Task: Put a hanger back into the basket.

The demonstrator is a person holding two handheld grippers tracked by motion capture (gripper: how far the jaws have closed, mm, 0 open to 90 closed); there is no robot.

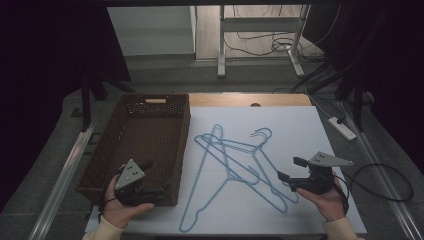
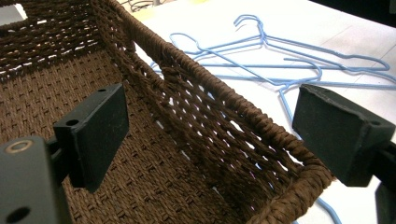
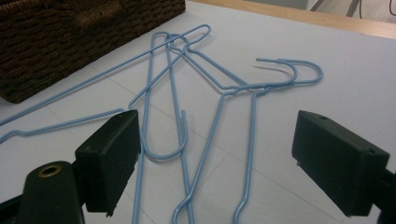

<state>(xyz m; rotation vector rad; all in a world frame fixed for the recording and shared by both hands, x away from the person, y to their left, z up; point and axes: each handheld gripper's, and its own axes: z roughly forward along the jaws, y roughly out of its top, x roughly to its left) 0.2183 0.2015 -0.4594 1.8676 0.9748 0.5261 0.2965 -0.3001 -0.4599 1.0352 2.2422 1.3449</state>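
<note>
Hands low, both grippers gaping beside hangers.

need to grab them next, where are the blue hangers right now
In the high view the blue hangers lie tangled on the white sheet mid-table, just right of the brown basket and left of the right gripper.

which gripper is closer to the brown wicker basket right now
Left. The left gripper hangs over the basket at its near right corner, jaws open. The right gripper is off across the blue hangers, jaws open.
</note>
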